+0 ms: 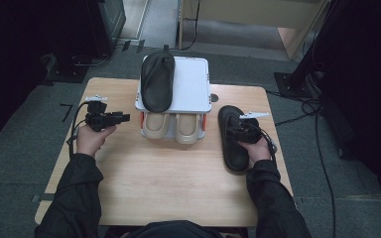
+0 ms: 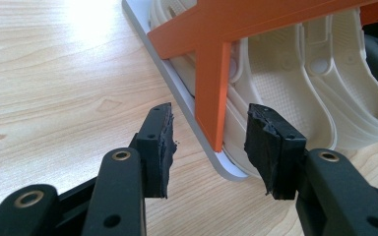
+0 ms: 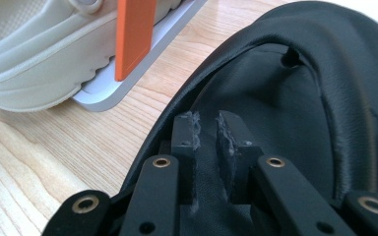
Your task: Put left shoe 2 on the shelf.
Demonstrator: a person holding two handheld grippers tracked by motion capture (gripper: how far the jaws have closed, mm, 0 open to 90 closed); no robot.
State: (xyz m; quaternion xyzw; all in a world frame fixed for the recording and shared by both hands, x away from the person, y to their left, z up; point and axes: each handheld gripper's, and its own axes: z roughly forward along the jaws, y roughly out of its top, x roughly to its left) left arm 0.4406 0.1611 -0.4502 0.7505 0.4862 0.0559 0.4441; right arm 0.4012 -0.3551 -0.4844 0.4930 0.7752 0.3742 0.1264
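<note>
black jaws of the right gripper [image 3: 207, 129] pinch the side edge of a black slipper [image 3: 295, 98] lying on the table [image 1: 154, 173], right of the shoe rack [image 1: 188, 89]. left gripper [image 2: 209, 142] is apart, straddling the rack's orange leg [image 2: 211, 93], untouched.

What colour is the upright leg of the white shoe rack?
Orange upright leg; clearest in the left gripper view.

- Your left gripper [image 2: 209, 147] is hovering over the wooden table [image 2: 54, 73], its jaws standing apart with nothing pressed between them.
- An orange rack leg [image 2: 211, 93] is standing just ahead, between the jaws, on a white base [image 2: 177, 88].
- Cream clogs [image 2: 295, 69] are sitting behind that leg.
</note>
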